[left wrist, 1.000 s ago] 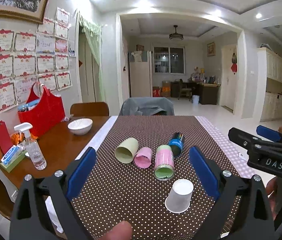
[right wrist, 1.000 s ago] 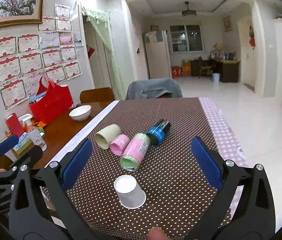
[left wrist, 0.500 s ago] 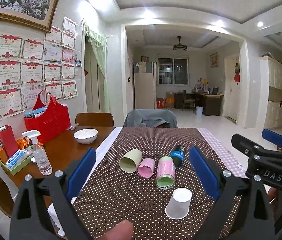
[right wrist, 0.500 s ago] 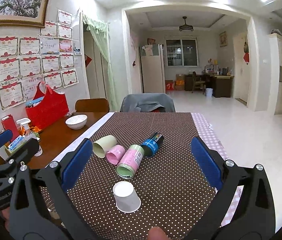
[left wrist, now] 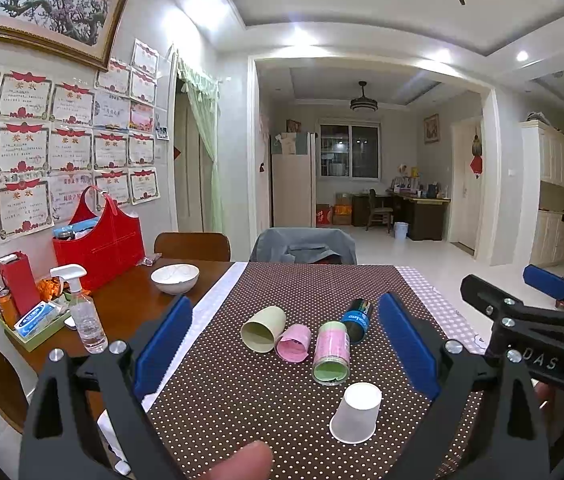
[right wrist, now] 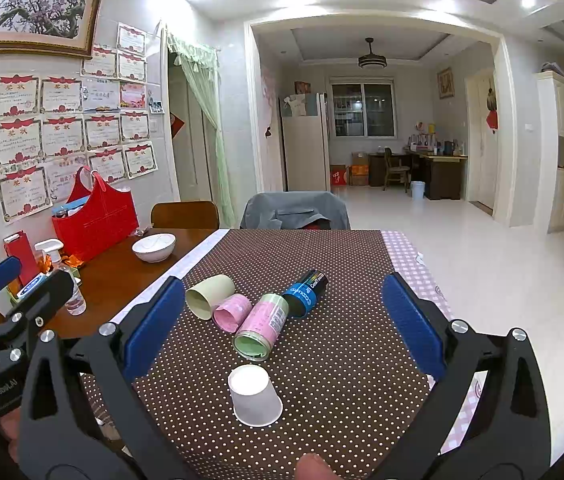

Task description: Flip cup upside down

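Observation:
A white paper cup (left wrist: 356, 413) (right wrist: 254, 401) stands upside down on the brown dotted tablecloth (left wrist: 242, 400), near the front edge. My left gripper (left wrist: 284, 344) is open and empty, held above the table behind the cup. My right gripper (right wrist: 278, 322) is open and empty too, above the cup; it also shows at the right of the left wrist view. Beyond the cup lie a cream cup (left wrist: 263, 328) (right wrist: 210, 295), a pink cup (left wrist: 294, 342) (right wrist: 232, 312), a pink-and-green can (left wrist: 331, 352) (right wrist: 261, 331) and a dark blue can (left wrist: 357, 319) (right wrist: 306, 292), all on their sides.
A white bowl (left wrist: 175, 278), a spray bottle (left wrist: 82, 312), a red bag (left wrist: 100, 242) and a tray of small items (left wrist: 34, 320) sit on the bare wood at the left. Chairs (left wrist: 302, 245) stand at the far end. The table's right edge drops to open floor.
Both grippers have tilted up and drawn back a little, so the cups sit lower in view and more ceiling shows. Nothing on the table has moved.

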The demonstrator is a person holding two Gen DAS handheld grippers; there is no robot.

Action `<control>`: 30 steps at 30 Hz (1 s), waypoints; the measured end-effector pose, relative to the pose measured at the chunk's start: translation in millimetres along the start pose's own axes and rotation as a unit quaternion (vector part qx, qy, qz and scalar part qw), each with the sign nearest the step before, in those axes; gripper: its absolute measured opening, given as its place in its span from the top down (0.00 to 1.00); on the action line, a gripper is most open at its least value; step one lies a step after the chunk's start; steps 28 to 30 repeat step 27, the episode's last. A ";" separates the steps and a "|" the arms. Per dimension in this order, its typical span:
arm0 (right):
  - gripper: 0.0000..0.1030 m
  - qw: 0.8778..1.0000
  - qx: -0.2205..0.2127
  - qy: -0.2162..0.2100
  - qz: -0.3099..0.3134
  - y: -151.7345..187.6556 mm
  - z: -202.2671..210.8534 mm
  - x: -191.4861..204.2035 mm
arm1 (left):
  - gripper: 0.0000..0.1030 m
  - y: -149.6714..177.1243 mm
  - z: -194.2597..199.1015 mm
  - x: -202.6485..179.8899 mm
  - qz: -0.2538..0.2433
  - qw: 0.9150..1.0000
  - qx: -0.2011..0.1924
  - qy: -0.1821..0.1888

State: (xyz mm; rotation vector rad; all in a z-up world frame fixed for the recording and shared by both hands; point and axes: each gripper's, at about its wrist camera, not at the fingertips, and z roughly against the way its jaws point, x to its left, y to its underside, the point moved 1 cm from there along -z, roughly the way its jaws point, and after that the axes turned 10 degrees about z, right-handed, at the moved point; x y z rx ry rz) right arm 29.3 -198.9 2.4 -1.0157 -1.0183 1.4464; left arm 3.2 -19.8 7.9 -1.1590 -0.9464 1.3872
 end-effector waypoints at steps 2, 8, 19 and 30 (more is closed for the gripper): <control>0.06 1.000 0.001 0.000 0.000 0.3 0.2 -0.3 | 0.10 0.0 0.3 0.0 0.001 1.000 0.000 0.001; 0.06 1.000 0.003 -0.002 -0.001 -0.3 0.1 0.2 | 0.10 1.6 -1.4 -2.0 0.001 1.000 0.006 0.006; 0.06 1.000 0.010 -0.008 -0.005 0.6 -3.4 -1.6 | 0.04 2.1 1.4 -6.9 -0.006 1.000 -0.003 0.004; 0.06 1.000 0.010 -0.009 -0.007 0.4 -3.2 -1.8 | 0.04 0.4 -1.0 -6.4 -0.002 1.000 -0.001 -0.007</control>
